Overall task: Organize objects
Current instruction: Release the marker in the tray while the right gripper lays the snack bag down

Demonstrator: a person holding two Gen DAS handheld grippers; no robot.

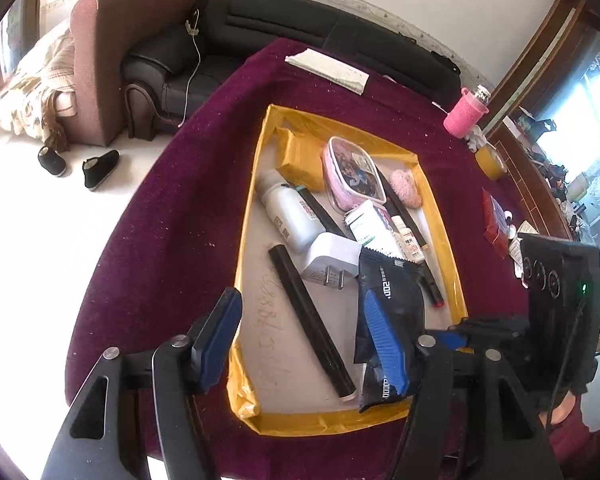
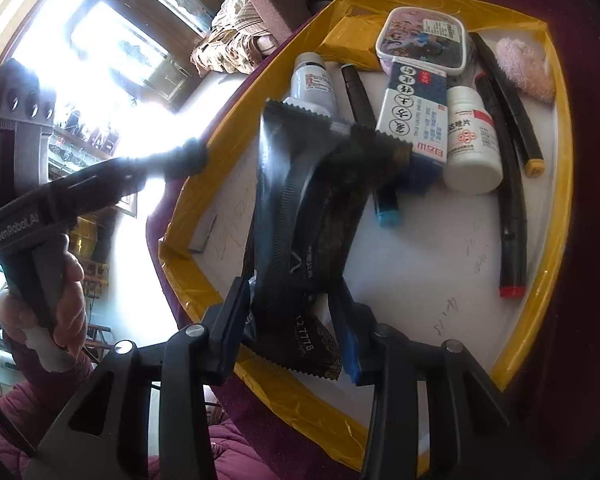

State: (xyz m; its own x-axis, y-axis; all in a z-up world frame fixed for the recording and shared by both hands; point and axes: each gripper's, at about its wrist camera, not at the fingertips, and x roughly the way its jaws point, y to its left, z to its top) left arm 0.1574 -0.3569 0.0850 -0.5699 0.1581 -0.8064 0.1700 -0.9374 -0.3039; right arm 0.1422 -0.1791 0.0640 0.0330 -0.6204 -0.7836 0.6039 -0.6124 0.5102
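A black foil packet (image 2: 300,216) stands tilted inside the yellow-taped box (image 2: 564,160), leaning over a white bottle (image 2: 312,80). My right gripper (image 2: 292,328) is open around the packet's lower end, and the packet lies loosely between its fingers. In the left wrist view, my left gripper (image 1: 304,340) is wide open over the near end of the box (image 1: 256,184). Its right finger overlaps the same packet (image 1: 392,292) without pinching it. The box also holds a white plug (image 1: 332,260), a black stick (image 1: 312,324), a pink case (image 1: 352,176), a medicine box (image 1: 370,226) and a small pill bottle (image 1: 410,242).
The box sits on a round table covered in maroon cloth (image 1: 160,240). A pink cup (image 1: 464,114), a tape roll (image 1: 490,162) and a red packet (image 1: 494,220) lie along the right edge, with folded white paper (image 1: 328,68) at the far edge. A dark sofa (image 1: 300,28) stands beyond.
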